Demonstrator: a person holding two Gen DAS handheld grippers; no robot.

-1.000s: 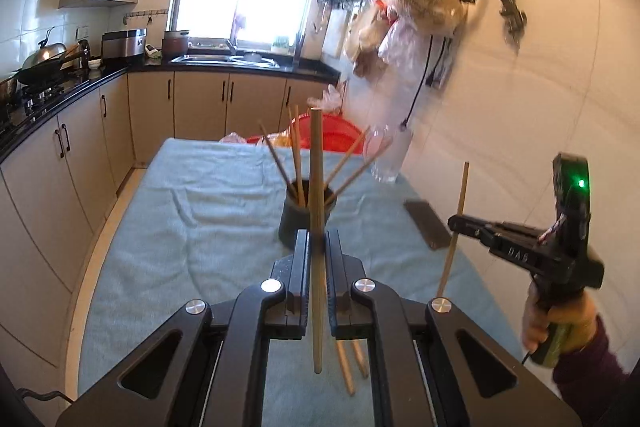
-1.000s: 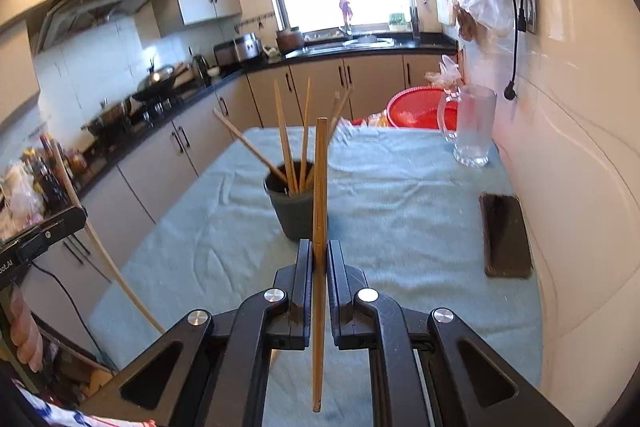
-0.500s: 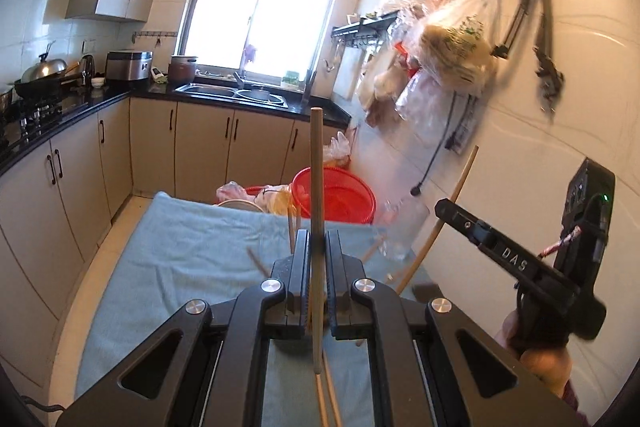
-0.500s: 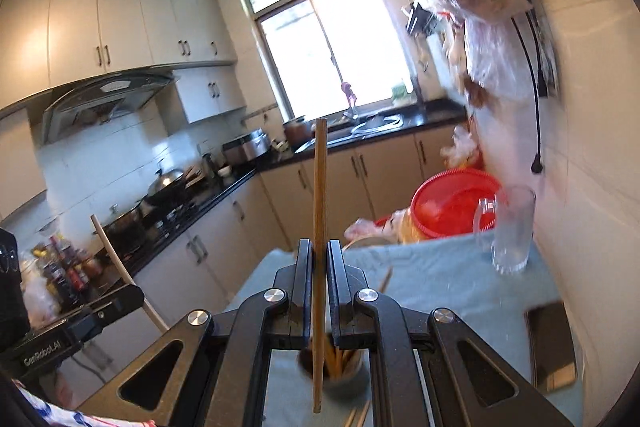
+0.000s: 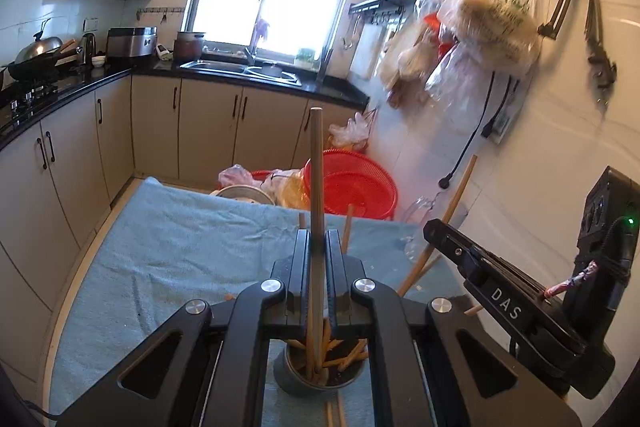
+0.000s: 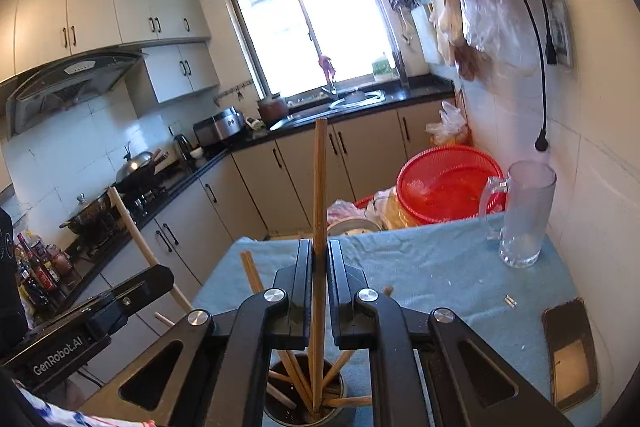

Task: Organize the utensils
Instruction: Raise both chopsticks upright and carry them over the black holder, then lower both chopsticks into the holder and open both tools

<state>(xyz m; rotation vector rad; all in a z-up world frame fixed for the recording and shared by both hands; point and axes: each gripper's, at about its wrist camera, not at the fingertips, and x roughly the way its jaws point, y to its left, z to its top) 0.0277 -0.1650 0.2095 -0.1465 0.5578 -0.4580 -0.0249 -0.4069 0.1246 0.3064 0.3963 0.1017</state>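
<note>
Both grippers poised directly above the dark holder (image 6: 306, 407) on the table — left gripper (image 5: 316, 255) and right gripper (image 6: 319, 267) each clenched on a chopstick (image 5: 316, 167) upright, tip toward six o'clock.

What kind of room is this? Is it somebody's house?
It looks like a home kitchen. There is a sink under the window, a wok on the stove, and a range hood above it. Bags of food hang from wall hooks, so it seems lived in.

Upright wooden chopsticks (image 5: 316, 195) over dark holder (image 5: 316, 379)
</note>
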